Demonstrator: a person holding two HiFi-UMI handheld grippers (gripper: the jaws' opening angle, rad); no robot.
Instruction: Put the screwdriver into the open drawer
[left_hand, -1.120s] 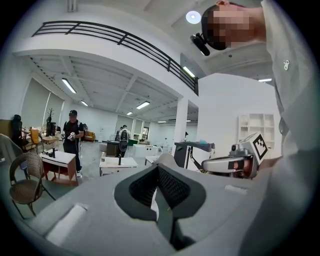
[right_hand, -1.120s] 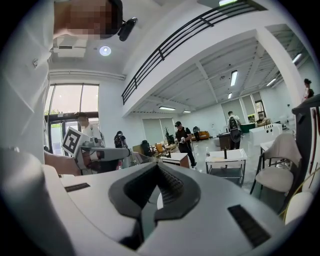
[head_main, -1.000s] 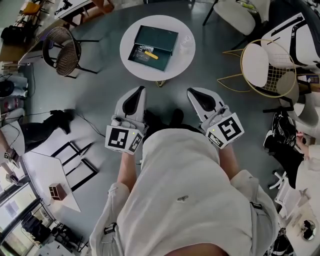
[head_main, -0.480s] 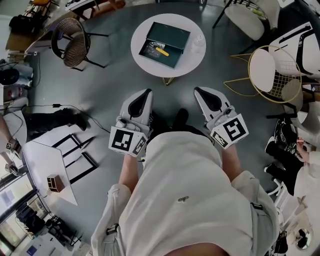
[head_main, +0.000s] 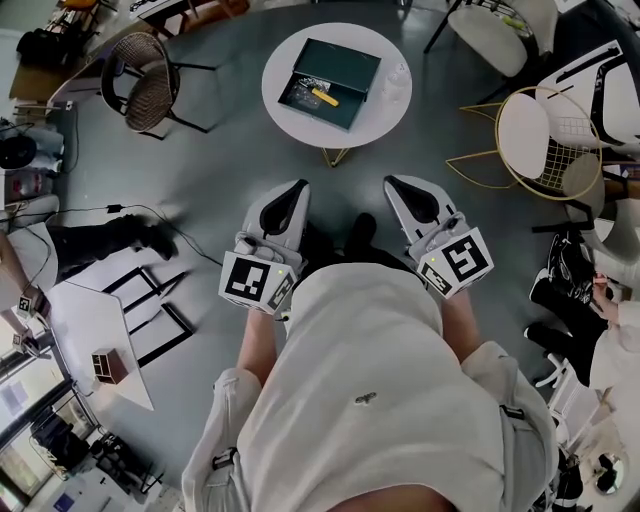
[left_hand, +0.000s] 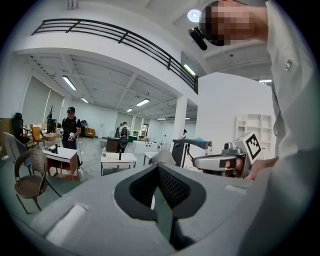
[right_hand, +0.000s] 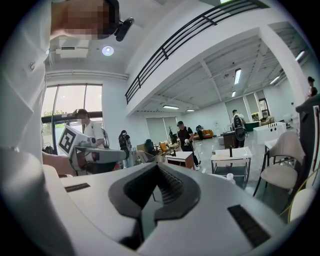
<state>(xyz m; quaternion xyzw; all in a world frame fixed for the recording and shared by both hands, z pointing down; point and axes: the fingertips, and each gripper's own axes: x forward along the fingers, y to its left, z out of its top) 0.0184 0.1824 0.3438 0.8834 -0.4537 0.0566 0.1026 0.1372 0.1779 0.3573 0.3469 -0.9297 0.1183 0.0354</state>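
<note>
Yellow-handled screwdriver (head_main: 323, 98) apparently lies inside dark green open drawer (head_main: 352, 68), mid round white worktop (head_main: 279, 88). Left tool (head_main: 290, 192) and right tool (head_main: 400, 187) closed, empty, held back as before; task looks done.

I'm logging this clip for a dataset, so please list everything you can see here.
table: one, white, round, ahead of the person.
drawer: one, dark green, open, on the table.
screwdriver: one, yellow handle, lying in the drawer.
wicker chair: one, brown, left of the table.
wire chair: one, gold with a white seat, right of the table.
frames: a few, black, on the floor at left.
left tongs: one, white and grey, shut and empty, held low in front of the person.
right tongs: one, white and grey, shut and empty, beside the left.
</note>
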